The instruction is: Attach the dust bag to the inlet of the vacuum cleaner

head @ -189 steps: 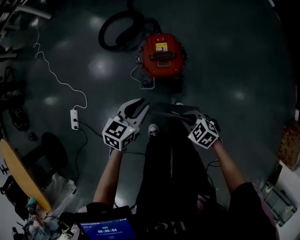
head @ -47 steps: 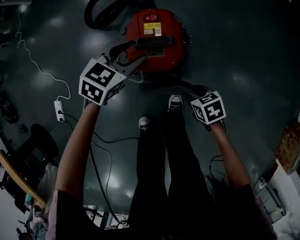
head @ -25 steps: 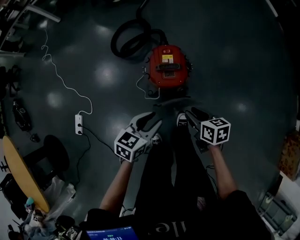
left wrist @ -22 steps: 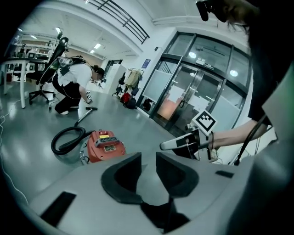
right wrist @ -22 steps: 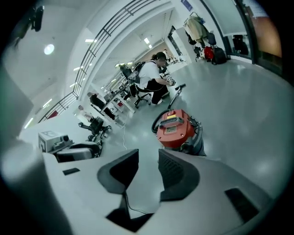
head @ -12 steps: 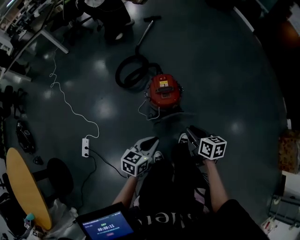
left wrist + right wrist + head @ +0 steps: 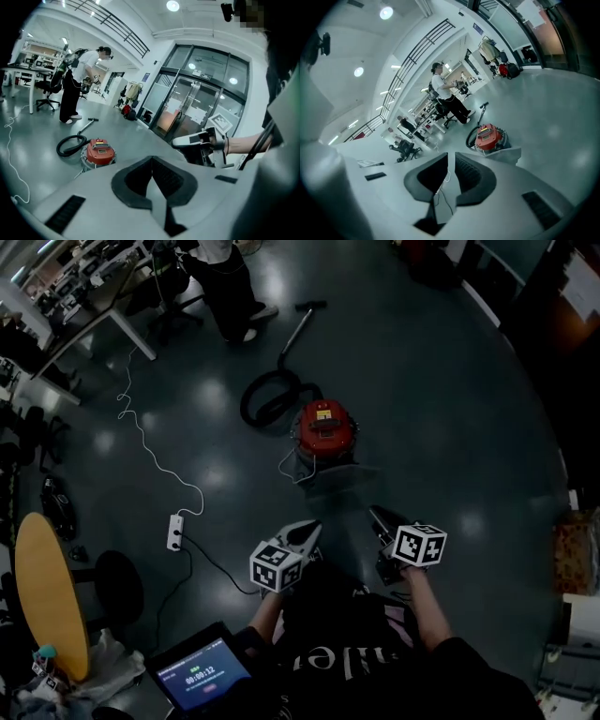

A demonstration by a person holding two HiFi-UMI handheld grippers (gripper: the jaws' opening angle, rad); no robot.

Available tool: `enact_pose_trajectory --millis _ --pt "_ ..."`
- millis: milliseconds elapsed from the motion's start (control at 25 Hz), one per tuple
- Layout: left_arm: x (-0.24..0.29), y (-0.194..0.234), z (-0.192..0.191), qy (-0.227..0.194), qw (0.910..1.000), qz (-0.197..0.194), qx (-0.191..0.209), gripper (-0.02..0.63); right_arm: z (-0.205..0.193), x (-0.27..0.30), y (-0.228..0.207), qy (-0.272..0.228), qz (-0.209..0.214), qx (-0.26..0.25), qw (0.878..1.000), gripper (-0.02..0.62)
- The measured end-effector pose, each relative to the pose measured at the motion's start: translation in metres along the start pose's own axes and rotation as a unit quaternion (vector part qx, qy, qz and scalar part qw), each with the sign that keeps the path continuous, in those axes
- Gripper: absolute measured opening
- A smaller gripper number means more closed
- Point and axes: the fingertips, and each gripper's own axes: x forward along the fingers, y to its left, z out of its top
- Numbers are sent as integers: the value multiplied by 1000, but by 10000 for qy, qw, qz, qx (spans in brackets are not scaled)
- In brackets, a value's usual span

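Red and round, the vacuum sits on the dark glossy floor just above the middle of the head view. The black handle across its lid runs left to right in the frame. The pale grey bag lies on the floor against the vacuum's near side and spreads from there toward the lower edge; whether it is actually seated on the inlet cannot be made out. A black hose coils at the vacuum's upper left, and its wand runs on up the frame toward a person standing by a desk in the upper left. A white cable snakes down the left side to a power strip. Further left are a yellow round table and a black stool, and a lit screen shows at the bottom edge. Only bare floor lies between the bag and the claws. Both claws are held low in the frame, well apart from the bag and pointing up toward it, the left gripper below and slightly left of it and the right gripper below and to its right. The left gripper's jaws are fully together on nothing. The right gripper's jaws have just been closing and now leave only a narrow slit, with nothing between them; its own view shows the vacuum and bag far off beyond its tips.
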Motion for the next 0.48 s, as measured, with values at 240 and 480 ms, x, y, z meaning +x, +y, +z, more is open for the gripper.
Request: enact_pose_trajectory --millis 240,480 --pt "-13 -92 -21 -480 9985 219 -120 6 -35 -82 1 33 280 -246 9993 58" --pt "-24 -173 -65 -458 9980 442 -52 7 -70 -142 15 70 497 -906 9946 58"
